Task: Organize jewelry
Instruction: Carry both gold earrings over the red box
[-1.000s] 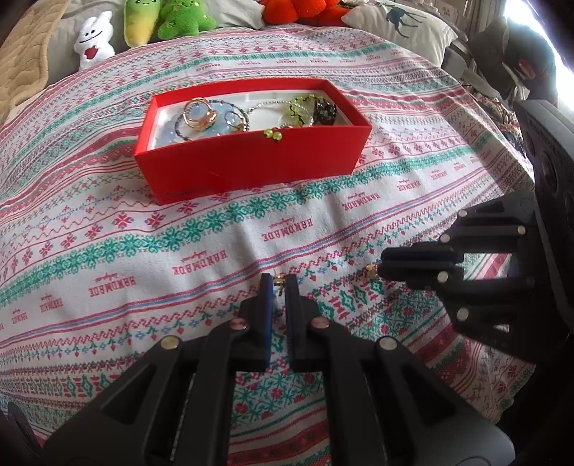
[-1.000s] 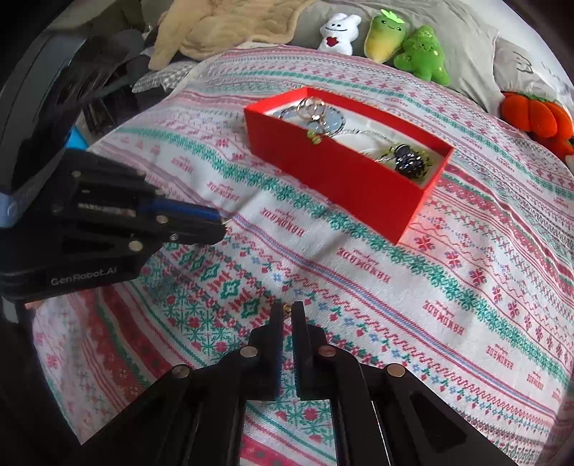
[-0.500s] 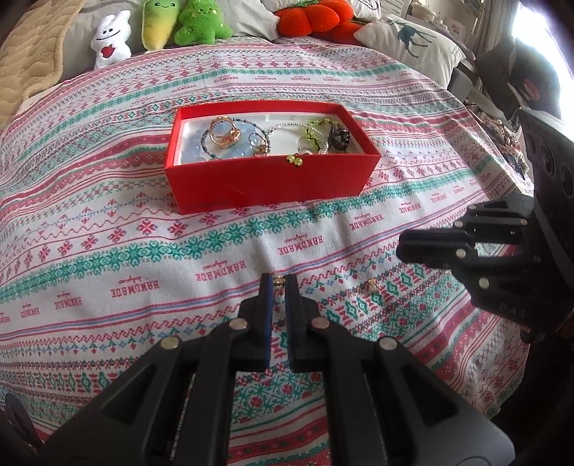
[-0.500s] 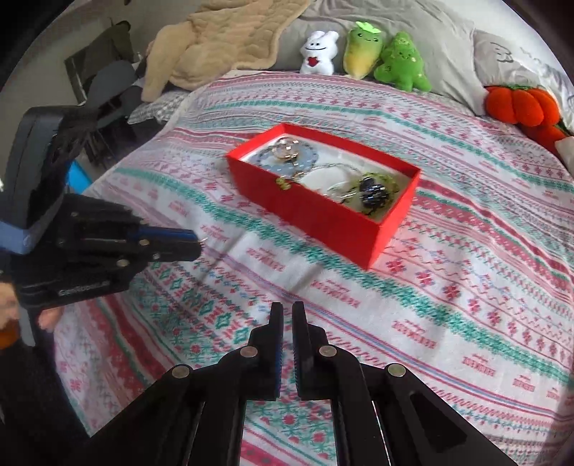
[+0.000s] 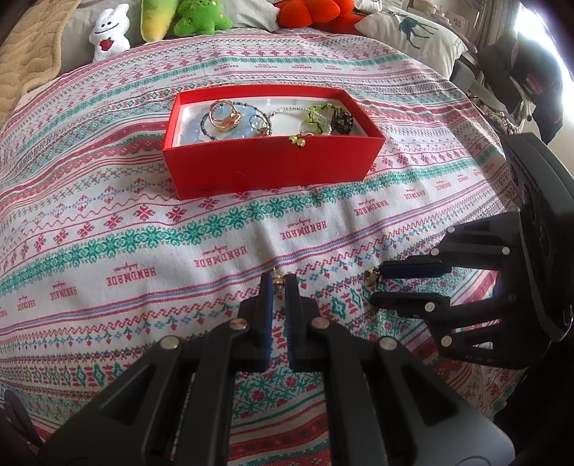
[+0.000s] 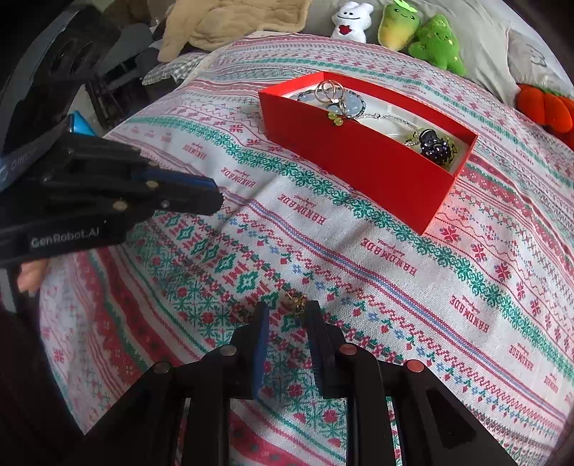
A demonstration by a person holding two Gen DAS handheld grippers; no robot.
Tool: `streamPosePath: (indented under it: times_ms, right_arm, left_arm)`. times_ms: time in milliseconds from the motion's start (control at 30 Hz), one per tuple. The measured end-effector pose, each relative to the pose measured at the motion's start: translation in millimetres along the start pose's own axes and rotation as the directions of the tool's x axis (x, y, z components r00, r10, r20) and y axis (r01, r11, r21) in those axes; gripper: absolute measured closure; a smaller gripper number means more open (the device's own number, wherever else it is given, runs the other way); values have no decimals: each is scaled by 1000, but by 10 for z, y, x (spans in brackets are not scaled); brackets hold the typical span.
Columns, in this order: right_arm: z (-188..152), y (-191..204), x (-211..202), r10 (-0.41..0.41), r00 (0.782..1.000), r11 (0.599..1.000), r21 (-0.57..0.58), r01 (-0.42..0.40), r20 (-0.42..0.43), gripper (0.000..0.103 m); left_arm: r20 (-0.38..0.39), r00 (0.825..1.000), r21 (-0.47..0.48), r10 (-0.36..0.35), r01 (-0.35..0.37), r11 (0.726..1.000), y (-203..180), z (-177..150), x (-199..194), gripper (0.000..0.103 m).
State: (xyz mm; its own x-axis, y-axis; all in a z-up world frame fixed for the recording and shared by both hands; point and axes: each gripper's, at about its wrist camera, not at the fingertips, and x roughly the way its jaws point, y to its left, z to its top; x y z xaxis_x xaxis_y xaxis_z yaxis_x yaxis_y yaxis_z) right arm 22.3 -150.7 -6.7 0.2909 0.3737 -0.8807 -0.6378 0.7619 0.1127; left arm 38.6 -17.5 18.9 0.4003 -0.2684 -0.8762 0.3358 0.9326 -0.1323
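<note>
Stock on the bed, counted for you:

- Bedspread (image 5: pixel 143 222), one: woven cloth in red, green and white bands, with snowflake motifs and the word HANDMADE repeated.
- Red box (image 5: pixel 272 165), one: rectangular, card, open top, white lining. It stands on the bedspread, well apart from both of your tongs.
- In the box: gold rings (image 5: pixel 224 114), linked in a cluster, number unclear; one pale blue bead bracelet (image 5: pixel 193 129), round and glossy; one thin silver chain (image 5: pixel 287 107); one yellow-green bead piece (image 5: pixel 317 118); one dark glittery cluster (image 5: pixel 342 120). A few yellow-green beads (image 5: pixel 298 140) hang over the front rim.
- Left gold piece (image 5: pixel 277 280), one: tiny, metallic, shape too small to tell. Your left tongs (image 5: pixel 279 283) are clenched on it at the very tips, just above the cloth.
- Right gold piece (image 6: pixel 297 304), one: tiny, knobbly, metallic. It lies on the bedspread between the tips of your right tongs (image 6: pixel 287 312), closer to one finger; whether it touches that finger cannot be told. The jaws have just been opening and stand parted, pressing on nothing.
- Tongs, two: black plastic, blue pads, round fasteners along the fingers.
- Plush toys, four, in a row at the head of the bed: one white toy (image 5: pixel 109 32), one yellow-green toy (image 5: pixel 156 18), one green toy (image 5: pixel 197 18), one orange toy (image 5: pixel 308 12).
- Pillow (image 5: pixel 412 34), one: white, with a deer print.
- Blanket (image 5: pixel 25 64), one: beige, quilted.
</note>
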Motion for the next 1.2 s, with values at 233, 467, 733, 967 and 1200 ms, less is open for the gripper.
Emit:
streamPosePath:
  times_ms: [233, 467, 733, 967, 1200]
  right_arm:
    - [53, -23, 61, 14, 1000, 1000, 21, -14, 15, 71]
    - [117, -10, 156, -13, 999, 999, 32, 12, 31, 89]
    - [166, -202, 14, -10, 998, 992, 130, 2, 60, 94]
    - [272, -315, -204, -33, 992, 985, 172, 12, 121, 94]
    - [428, -390, -393, -54, 983, 983, 183, 21, 175, 94]
  left_arm:
    - [-6, 1000, -4, 4, -4, 1000, 16, -6, 13, 96]
    - [-10, 1000, -7, 4, -4, 1000, 5, -3, 31, 96]
    - [-4, 1000, -26, 2, -2, 1000, 53, 8, -1, 96]
    - [23, 1000, -28, -1, 2, 1000, 34, 85, -85, 96]
    - [68, 998, -33, 19, -17, 999, 14, 280, -125, 96]
